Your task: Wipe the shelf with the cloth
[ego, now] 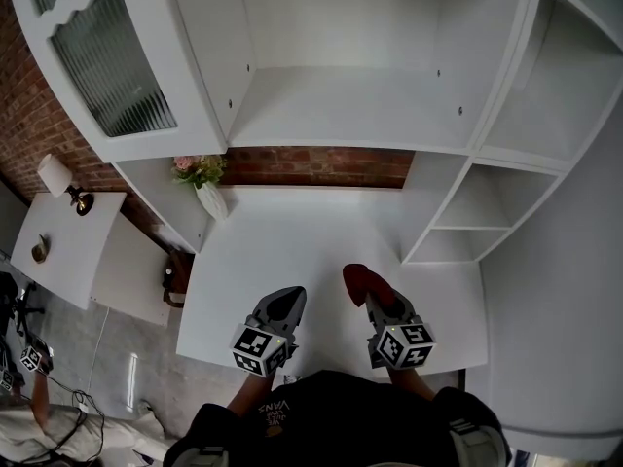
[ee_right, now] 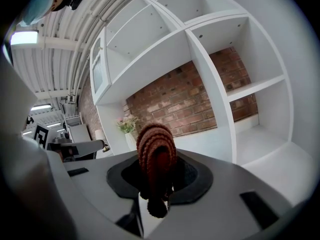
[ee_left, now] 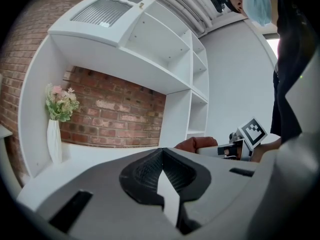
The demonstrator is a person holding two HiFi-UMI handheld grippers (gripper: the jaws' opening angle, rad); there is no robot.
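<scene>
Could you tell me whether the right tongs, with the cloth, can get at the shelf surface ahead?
Probably yes. The right tongs are shut on the reddish-brown cloth, and the white shelf surface ahead lies bare; the vase of flowers stands off in the far left corner, out of the way.

- Red brick wall (ego: 311, 166) behind the white shelving unit (ego: 341, 105), above its counter (ego: 292, 251).
- Ribbed-glass cabinet door (ego: 112, 66) at upper left.
- White side table (ego: 68, 241) bearing a small lamp (ego: 55, 175), off to the left.
- Grey floor (ego: 73, 348) below; lit ceiling strip light (ee_right: 24, 37).
</scene>
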